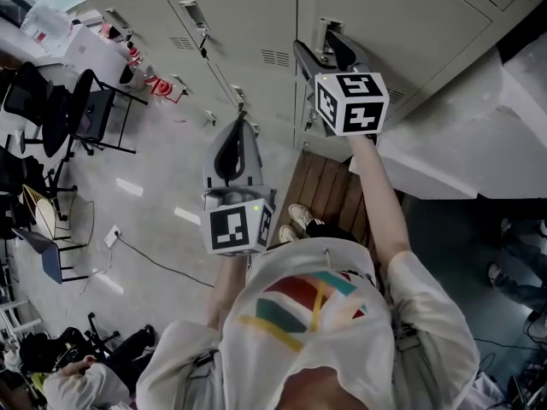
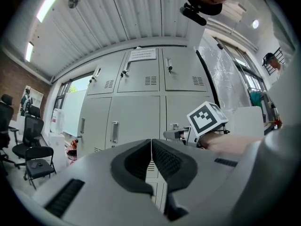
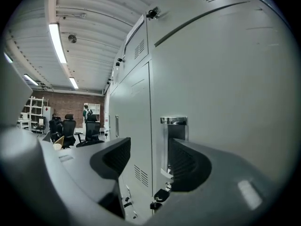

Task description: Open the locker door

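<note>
Grey steel locker door (image 1: 410,15) fills the head view's upper right, closed; the right gripper (image 1: 320,54) is up at its handle (image 1: 323,28), so this looks like the approach step; the left gripper (image 1: 237,126) hangs well off the lockers. Left gripper view: jaws pressed together, holding nothing. Right gripper view: jaws apart and empty; the chrome handle stands upright, long axis vertical, just beyond the right-hand jaw; next, probably, straddle it, close, pull.

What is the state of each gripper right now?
Left gripper: jaws closed, holding nothing.
Right gripper: jaws open at the locker handle, holding nothing.
</note>
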